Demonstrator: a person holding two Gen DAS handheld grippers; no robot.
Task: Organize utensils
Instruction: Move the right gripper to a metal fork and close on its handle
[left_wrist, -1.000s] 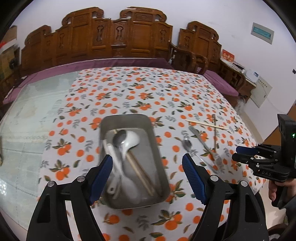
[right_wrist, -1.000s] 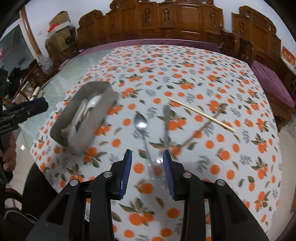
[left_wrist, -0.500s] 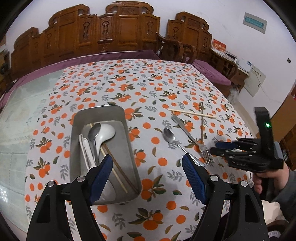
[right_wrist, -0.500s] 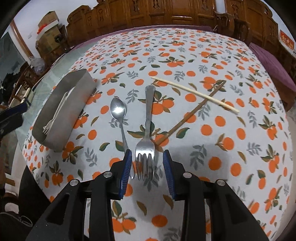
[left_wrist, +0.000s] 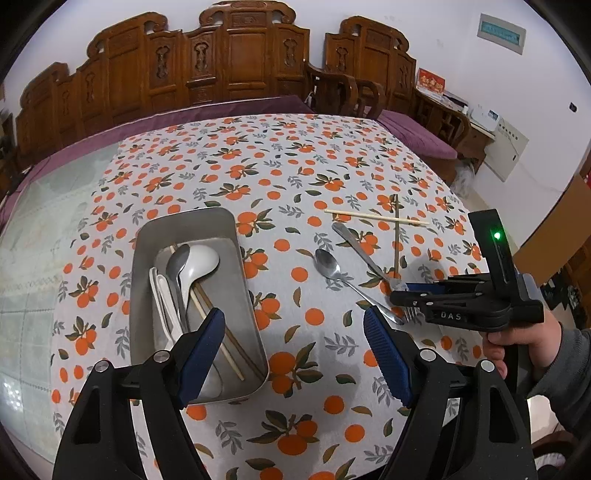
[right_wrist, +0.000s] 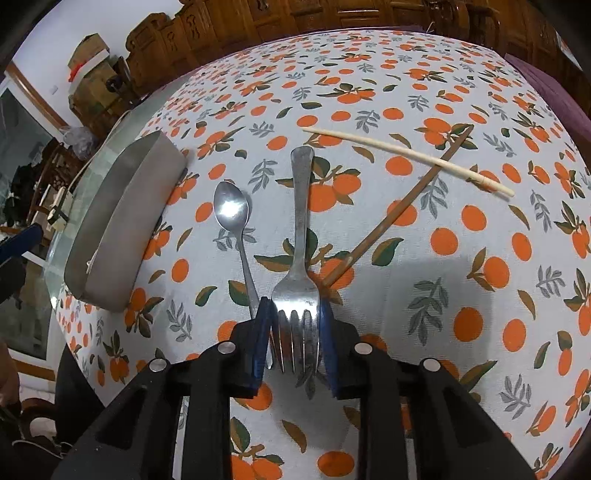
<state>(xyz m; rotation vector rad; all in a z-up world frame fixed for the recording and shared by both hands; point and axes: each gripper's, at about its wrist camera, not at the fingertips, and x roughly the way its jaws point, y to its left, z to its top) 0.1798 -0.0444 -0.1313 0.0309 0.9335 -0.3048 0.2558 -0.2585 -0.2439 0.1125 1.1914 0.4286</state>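
The step in hand looks like picking up the fork (right_wrist: 299, 254), the next loose piece to go into the metal tray (left_wrist: 243, 273). The right gripper (right_wrist: 295, 325) has come low over the surface (right_wrist: 461, 258), and its 2 blue fingers (right_wrist: 263, 332) sit on either side of the fork's tines. They are narrowed to about the width of the fork head. The right finger seems to touch the edge of the tines; on the left a thin gap may remain, so I cannot tell whether the grip is made.

The fork lies flat on the orange-print cloth. Its long axis runs almost straight away from the right gripper, tines toward the gripper and handle pointing to the far side of the surface. A metal spoon (right_wrist: 236, 236) lies just beside it on the left, nearly parallel, bowl at the far end. Its handle passes under or against the left finger, so a squeeze could catch both pieces. 2 chopsticks (right_wrist: 406, 155) lie crossed to the right, the darker one ending near the fork's neck.

The left gripper (left_wrist: 295, 339) hovers above the near end of the tray with its fingers spread wide, holding nothing. The tray already holds spoons and chopsticks lying lengthwise.

Next, I judge, the fingers must close firmly on the fork head, lift it clear of the spoon, and carry it left to the tray, turned to lie along the tray's length.
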